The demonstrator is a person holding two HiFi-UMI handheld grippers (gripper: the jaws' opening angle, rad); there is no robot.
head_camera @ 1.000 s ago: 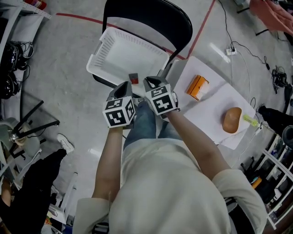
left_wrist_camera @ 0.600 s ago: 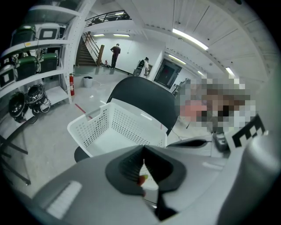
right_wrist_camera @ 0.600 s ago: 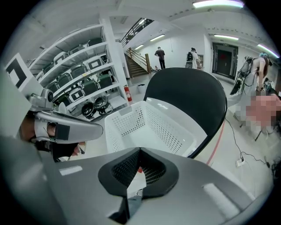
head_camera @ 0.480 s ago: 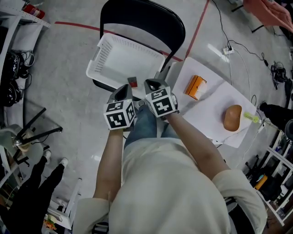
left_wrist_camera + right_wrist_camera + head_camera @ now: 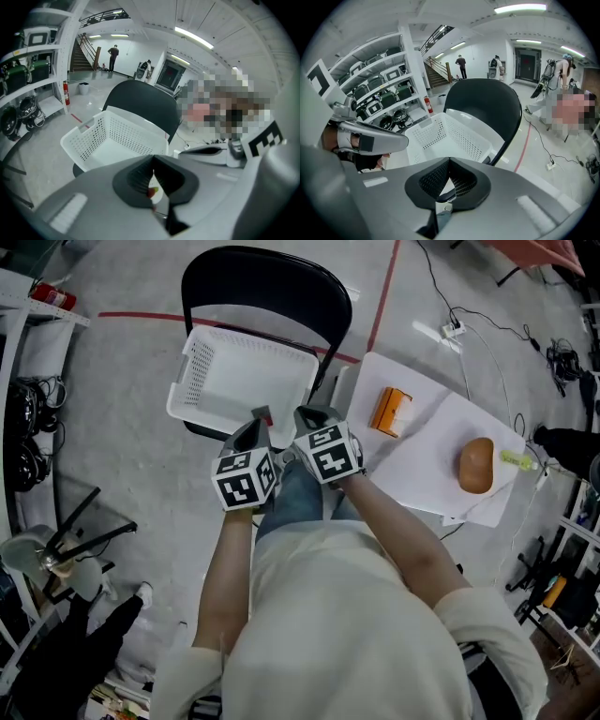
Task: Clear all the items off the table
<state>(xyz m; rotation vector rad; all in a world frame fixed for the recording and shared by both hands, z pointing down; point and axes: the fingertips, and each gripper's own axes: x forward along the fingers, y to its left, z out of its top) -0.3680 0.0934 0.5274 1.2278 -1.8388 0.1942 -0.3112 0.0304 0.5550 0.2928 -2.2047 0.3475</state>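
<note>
Lying right of jaws: carton (image 5: 389,411), perhaps

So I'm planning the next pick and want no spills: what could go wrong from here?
1. The brown rounded item lies near the far end of the table, away from the basket. A glancing touch might roll it off.
2. The white basket merely rests on the black chair. The left gripper and right gripper are both shut, close to its near rim. A bump from either might shift it.
</note>
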